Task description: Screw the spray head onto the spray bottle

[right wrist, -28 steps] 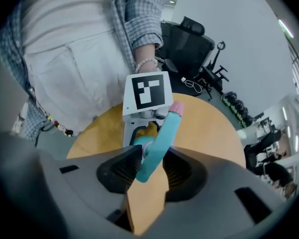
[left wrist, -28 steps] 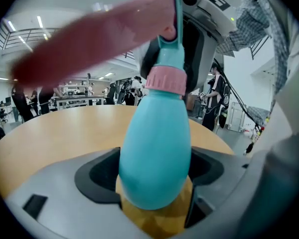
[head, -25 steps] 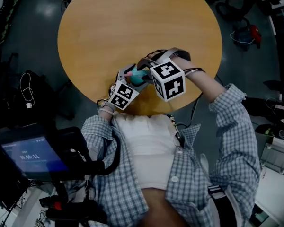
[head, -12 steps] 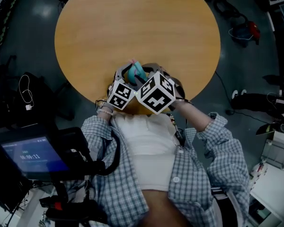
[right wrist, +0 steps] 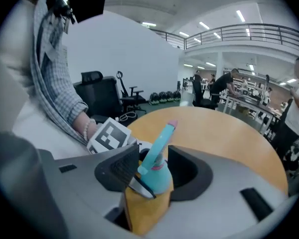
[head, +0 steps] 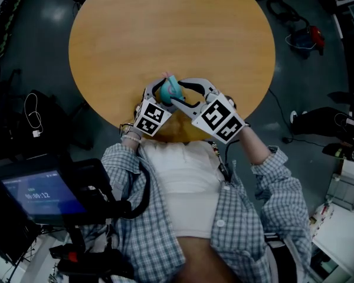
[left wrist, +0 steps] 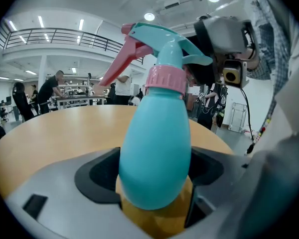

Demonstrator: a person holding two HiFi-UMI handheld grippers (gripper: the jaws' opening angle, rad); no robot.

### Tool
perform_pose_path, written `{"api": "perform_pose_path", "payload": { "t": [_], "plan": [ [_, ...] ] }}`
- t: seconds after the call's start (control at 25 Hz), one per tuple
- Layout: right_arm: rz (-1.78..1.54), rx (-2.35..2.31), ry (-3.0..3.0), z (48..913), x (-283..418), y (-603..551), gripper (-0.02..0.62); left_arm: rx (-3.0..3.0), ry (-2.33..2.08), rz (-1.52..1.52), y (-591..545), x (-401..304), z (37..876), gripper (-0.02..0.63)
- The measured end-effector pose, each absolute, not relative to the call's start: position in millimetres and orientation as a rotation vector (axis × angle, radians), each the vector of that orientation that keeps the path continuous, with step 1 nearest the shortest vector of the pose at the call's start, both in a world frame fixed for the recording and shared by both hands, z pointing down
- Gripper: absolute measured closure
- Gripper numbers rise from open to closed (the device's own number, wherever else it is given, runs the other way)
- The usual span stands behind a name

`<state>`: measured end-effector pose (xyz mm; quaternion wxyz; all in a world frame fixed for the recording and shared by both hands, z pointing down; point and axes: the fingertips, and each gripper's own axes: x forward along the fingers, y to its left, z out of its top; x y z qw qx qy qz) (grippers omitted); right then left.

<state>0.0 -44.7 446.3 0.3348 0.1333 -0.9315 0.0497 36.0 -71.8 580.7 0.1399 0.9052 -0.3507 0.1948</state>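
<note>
A teal spray bottle (left wrist: 157, 148) stands upright between the jaws of my left gripper (left wrist: 154, 180), which is shut on its round body. A teal spray head (left wrist: 164, 36) with a pink trigger sits on top, over a pink collar (left wrist: 167, 78). In the head view the bottle (head: 172, 87) is at the table's near edge, with the left gripper (head: 164, 95) under it. My right gripper (head: 177, 93) reaches in from the right. Its jaws are opening with the spray head (right wrist: 157, 156) between them, and a small gap shows on the right side.
The round wooden table (head: 165, 28) stretches away beyond the bottle. Its near edge lies just under both grippers. A dark screen (head: 38, 196) sits low at the left. Cables and bags lie on the floor around. People stand at benches far behind (left wrist: 50, 91).
My right gripper has turned and drawn back toward the right, its marker cube sliding off the bottle. Its jaws have spread. The left gripper and bottle have barely moved.
</note>
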Motion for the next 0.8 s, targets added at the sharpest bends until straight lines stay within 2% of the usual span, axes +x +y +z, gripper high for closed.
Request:
{"api": "perform_pose_path", "payload": {
  "t": [0.2,0.48,0.8],
  "plan": [
    [0.017,0.279,-2.662,396,24,-69,0.439,2.622,-1.011,0.561,-72,36,580,0.199],
    [-0.210,-0.134,-2.351,467,31,-57,0.439,2.629,-1.002,0.570,-71,35,578,0.199],
    [-0.293,-0.388,-2.259,488,3,-44,0.440,2.626,-0.992,0.568,-68,36,582,0.199]
  ]
}}
